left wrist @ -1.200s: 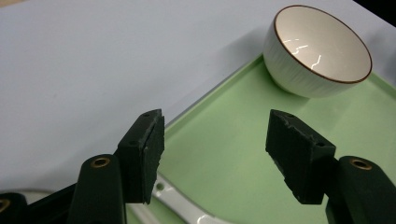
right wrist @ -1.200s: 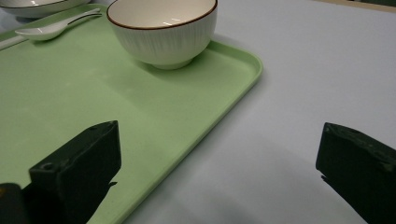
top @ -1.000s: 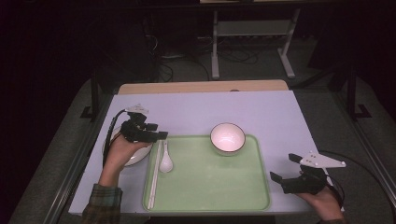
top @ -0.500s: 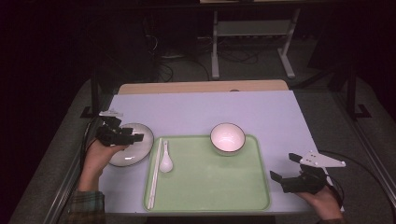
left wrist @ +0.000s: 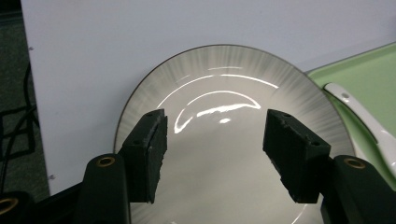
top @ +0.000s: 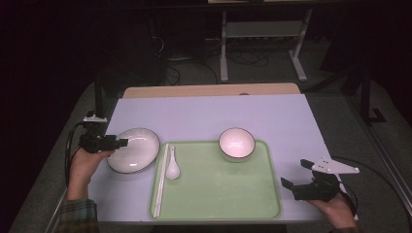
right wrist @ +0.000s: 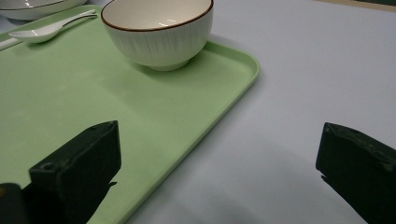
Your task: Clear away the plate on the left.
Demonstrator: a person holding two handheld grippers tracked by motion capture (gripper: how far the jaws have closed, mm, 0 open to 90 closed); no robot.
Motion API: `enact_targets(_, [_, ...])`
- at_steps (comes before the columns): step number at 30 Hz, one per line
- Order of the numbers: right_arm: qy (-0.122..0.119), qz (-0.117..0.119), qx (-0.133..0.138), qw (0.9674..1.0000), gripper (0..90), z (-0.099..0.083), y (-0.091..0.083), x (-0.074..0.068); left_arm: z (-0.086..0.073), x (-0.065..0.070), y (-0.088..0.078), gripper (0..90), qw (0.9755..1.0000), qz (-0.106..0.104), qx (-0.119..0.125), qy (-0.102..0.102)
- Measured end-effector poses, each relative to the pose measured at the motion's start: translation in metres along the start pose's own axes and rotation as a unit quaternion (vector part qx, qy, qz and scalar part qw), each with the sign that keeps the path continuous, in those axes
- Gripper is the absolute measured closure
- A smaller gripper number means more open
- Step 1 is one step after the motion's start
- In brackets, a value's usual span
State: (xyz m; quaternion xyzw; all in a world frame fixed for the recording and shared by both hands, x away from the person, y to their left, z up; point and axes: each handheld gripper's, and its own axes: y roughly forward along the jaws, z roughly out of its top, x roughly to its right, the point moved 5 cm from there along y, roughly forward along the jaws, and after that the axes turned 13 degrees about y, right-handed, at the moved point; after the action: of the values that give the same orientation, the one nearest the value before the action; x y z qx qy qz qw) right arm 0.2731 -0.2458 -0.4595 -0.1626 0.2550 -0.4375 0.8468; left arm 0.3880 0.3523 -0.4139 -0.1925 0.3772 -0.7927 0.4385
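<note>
A white plate (top: 137, 151) (left wrist: 233, 65) lies on the lilac mat, just left of the green tray (top: 218, 199) (right wrist: 84, 93). My left gripper (top: 119, 142) (left wrist: 212, 149) hovers at the plate's left rim and points right across it. It is open; its jaws have just been closing a little, with nothing pinched between them. On the tray stand a white bowl (top: 236, 143) (right wrist: 159, 32), a white spoon (top: 172, 168) (left wrist: 364, 116) (right wrist: 42, 30) and chopsticks (top: 160, 182). My right gripper (top: 295, 173) (right wrist: 219, 140) rests open at the tray's right front corner, holding nothing.
The lilac mat (top: 209, 114) covers a wooden table with bare room behind the tray and plate. Dark floor, cables and a metal stand (top: 262, 34) lie beyond the far edge. The mat's left edge is right beside my left hand.
My left gripper has moved left, from over the spoon at the tray's left edge to the plate's left rim. The right gripper has stayed still.
</note>
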Motion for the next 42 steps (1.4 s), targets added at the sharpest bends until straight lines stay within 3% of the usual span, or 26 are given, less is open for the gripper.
enact_targets(8, [0.000,0.000,-0.003,1.0000,0.0,-0.001,-0.001,0.001,-0.017,-0.035,-0.001,44.1,0.9988,0.005,-0.031,-0.037])
enact_targets(12, [0.000,0.000,-0.003,1.0000,0.0,-0.001,0.000,0.001,-0.026,-0.047,0.005,49.2,0.9968,-0.018,-0.044,-0.064])
enact_targets(21, [-0.002,0.000,-0.004,1.0000,0.0,-0.001,0.001,0.001,-0.030,-0.051,0.016,55.9,0.9947,-0.038,-0.073,-0.062])
enact_targets(29, [0.000,0.000,-0.003,1.0000,0.0,-0.001,0.000,0.003,-0.034,-0.050,0.028,63.4,0.9894,-0.068,-0.106,-0.073])
enact_targets(42, [0.000,-0.001,-0.004,1.0000,0.0,-0.001,0.000,0.003,-0.034,-0.052,0.034,72.2,0.9841,-0.099,-0.118,-0.088])
